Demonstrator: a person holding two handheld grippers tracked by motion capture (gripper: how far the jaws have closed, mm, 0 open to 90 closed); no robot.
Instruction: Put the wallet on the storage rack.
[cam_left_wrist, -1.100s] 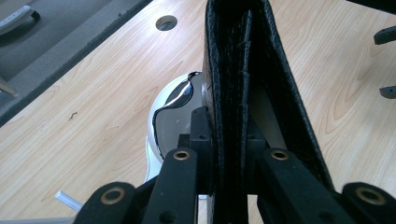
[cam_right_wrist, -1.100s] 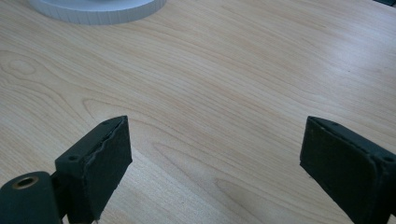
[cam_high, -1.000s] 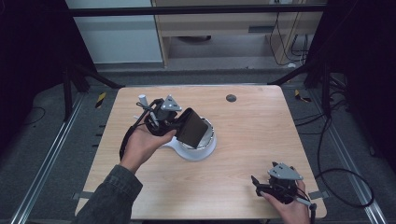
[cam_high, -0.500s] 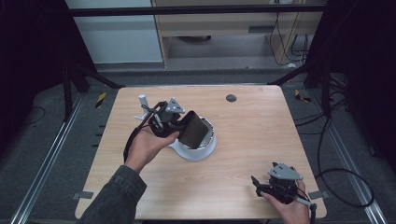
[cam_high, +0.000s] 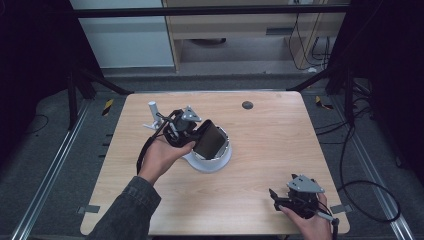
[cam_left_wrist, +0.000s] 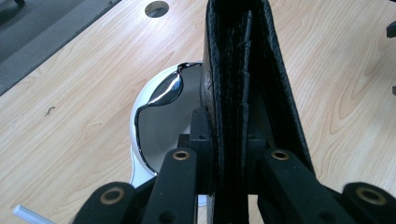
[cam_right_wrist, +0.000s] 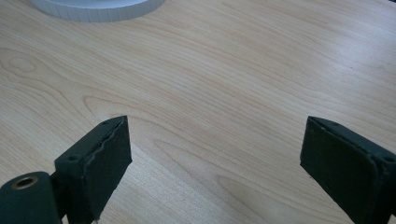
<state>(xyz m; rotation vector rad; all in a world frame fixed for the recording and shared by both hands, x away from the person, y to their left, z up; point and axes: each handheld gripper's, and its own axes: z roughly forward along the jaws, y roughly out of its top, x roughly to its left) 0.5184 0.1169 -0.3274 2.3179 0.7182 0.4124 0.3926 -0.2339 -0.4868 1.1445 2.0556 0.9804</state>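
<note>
While the left gripper (cam_high: 192, 131) sits just left of centre in the high view, its jaws are clamped tight on a black wallet (cam_high: 209, 140), and that wallet hangs tilted over the white bowl (cam_high: 214, 161) in the middle of the table (cam_high: 270, 135). Look along the left gripper view: the wallet (cam_left_wrist: 243, 84) runs straight up the middle of the frame, edge-on, folds and stitching showing, a jaw pressed against each side of it. Behind it, centre left, there's the bowl (cam_left_wrist: 154, 121) with a dark glossy patch inside; what that patch is, I can't tell. Whether the wallet touches the bowl is hard to say too.

Over at the lower right of the high view, the right gripper (cam_high: 295, 196) rests low by the table's near edge, well apart from the bowl. In the right gripper view its jaws stand wide, one at lower left and one at lower right, nothing but bare wood between them. At the top left of that frame peeks the bowl's ribbed rim (cam_right_wrist: 98, 9).
</note>
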